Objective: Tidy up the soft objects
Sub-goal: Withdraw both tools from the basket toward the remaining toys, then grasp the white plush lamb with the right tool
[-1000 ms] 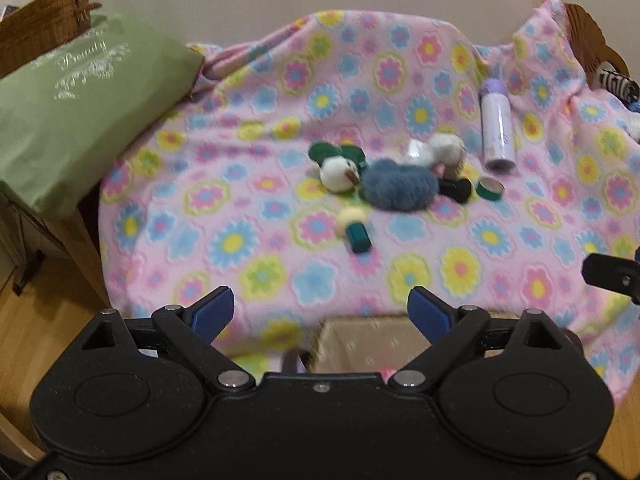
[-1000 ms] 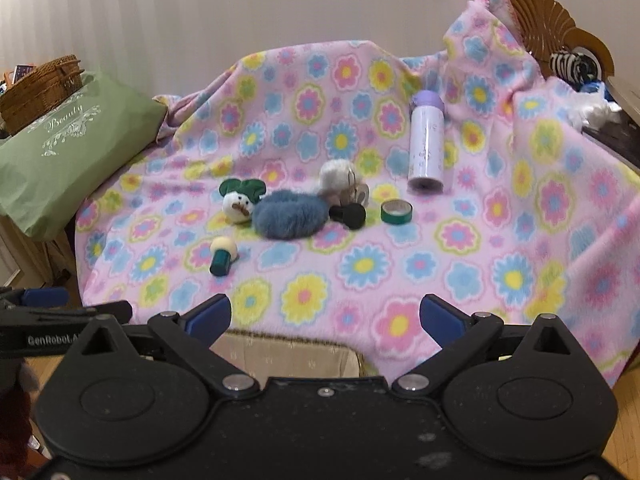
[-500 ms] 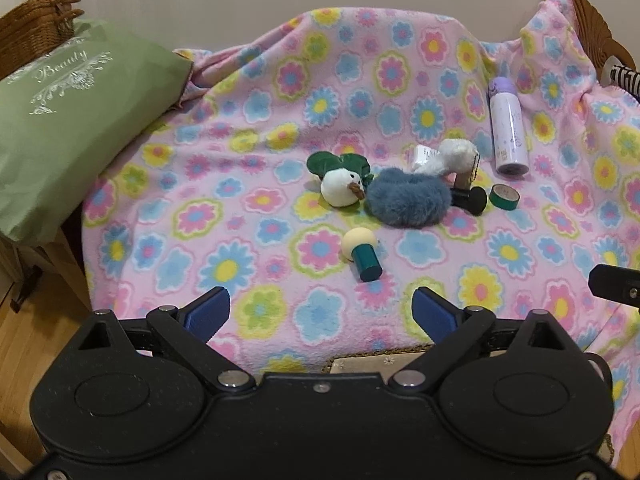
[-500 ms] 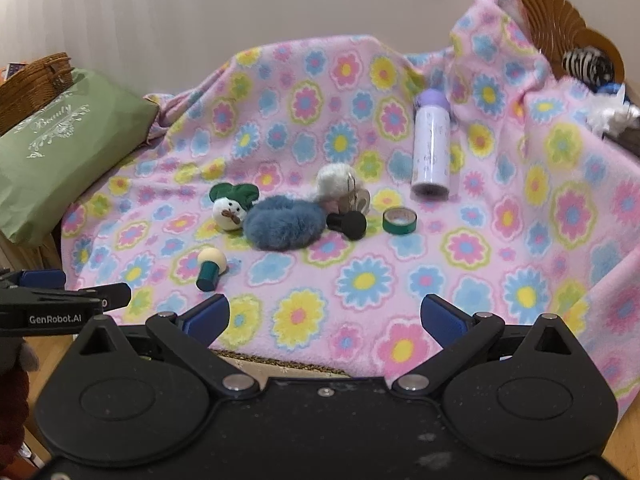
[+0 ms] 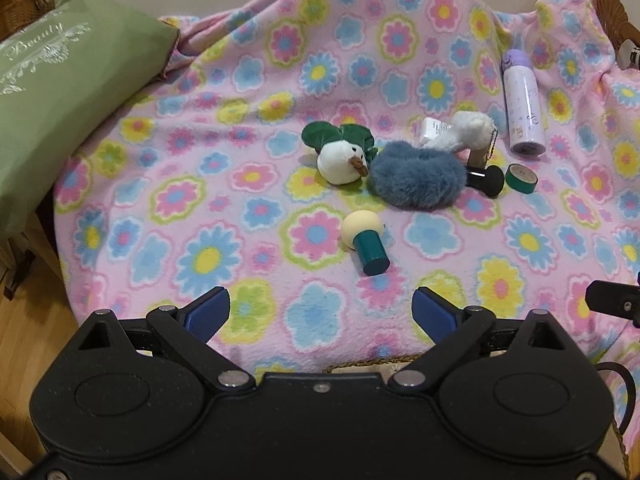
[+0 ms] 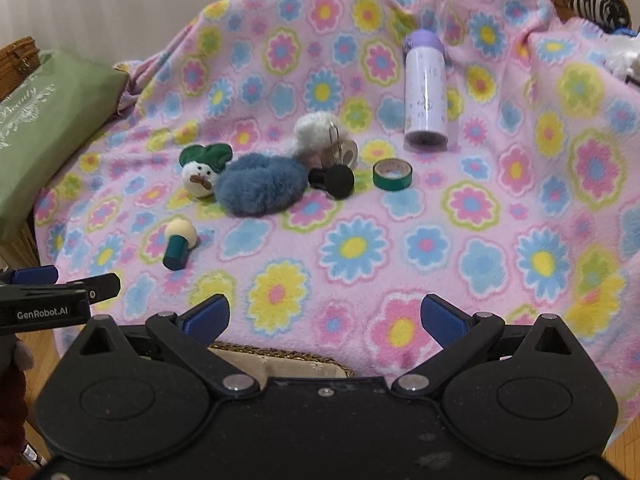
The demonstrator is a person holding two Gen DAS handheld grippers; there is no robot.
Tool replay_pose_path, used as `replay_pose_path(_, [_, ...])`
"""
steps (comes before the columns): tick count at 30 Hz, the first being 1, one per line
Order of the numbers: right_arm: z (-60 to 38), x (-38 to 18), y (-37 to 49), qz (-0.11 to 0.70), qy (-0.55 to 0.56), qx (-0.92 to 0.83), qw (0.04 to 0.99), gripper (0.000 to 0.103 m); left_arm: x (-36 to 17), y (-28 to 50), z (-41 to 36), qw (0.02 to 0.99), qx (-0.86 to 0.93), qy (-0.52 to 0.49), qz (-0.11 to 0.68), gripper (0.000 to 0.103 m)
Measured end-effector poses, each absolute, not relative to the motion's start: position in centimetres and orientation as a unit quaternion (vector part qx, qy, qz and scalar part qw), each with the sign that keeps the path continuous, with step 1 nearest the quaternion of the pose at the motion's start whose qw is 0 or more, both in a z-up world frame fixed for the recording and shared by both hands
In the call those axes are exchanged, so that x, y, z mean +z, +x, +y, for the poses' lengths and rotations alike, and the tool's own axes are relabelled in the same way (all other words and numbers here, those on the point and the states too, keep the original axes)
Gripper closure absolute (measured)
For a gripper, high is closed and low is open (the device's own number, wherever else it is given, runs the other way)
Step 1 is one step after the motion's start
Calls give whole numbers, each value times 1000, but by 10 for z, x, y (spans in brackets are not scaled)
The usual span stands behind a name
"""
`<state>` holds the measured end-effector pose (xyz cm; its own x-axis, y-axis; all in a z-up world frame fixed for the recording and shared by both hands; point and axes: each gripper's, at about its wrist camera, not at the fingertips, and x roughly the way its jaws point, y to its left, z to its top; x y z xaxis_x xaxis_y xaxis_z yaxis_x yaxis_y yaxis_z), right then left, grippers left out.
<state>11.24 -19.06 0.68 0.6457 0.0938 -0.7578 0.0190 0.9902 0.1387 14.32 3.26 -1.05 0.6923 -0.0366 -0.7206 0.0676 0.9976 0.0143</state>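
On a pink flowered blanket [image 5: 256, 128] [image 6: 500, 216] lie several small items. A fluffy blue scrunchie [image 5: 416, 180] [image 6: 260, 188] sits mid-blanket, with a white plush with green leaves [image 5: 340, 160] [image 6: 200, 174] to its left and a white fluffy keychain [image 5: 464, 130] [image 6: 320, 134] behind it. A cream-headed sponge with a teal handle [image 5: 366, 242] [image 6: 180, 244] lies nearest. My left gripper [image 5: 322, 314] hovers open and empty short of that sponge. My right gripper [image 6: 326, 318] is open and empty over the blanket's near edge.
A lilac bottle [image 5: 522, 106] [image 6: 425, 92], a green tape roll [image 5: 520, 178] [image 6: 393, 175] and a black brush [image 5: 488, 180] [image 6: 334, 180] lie to the right. A green cushion [image 5: 60, 92] [image 6: 44, 128] sits left. A lined wicker basket rim [image 5: 376, 362] [image 6: 280, 358] shows beneath the grippers.
Both grippers have moved forward and down toward the blanket, so the objects look larger and nearer. The basket under them has slid mostly out of sight. Both stay open.
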Motion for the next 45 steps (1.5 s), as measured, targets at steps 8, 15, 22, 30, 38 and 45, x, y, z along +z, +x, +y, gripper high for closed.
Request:
replay_pose_path(8, [-192, -11, 139, 444, 69, 15, 893, 1, -22, 165, 27, 913, -38, 14, 406, 8])
replay_pose_path(15, [-190, -21, 163, 453, 67, 12, 889, 1, -28, 188, 22, 910, -45, 8, 413, 8])
replay_pose_path(22, [-189, -32, 188, 461, 68, 12, 885, 1, -38, 212, 16, 906, -49, 5, 421, 9])
replay_pose_path(30, [-184, -36, 222, 451, 57, 1, 891, 1, -46, 229, 6, 907, -59, 19, 417, 9])
replay_pose_path(38, [-177, -32, 250, 431, 64, 15, 900, 1, -58, 237, 6, 903, -65, 17, 424, 9])
replay_pose_path(45, [-170, -30, 273, 400, 46, 2, 916, 1, -64, 242, 9, 899, -69, 8, 432, 9])
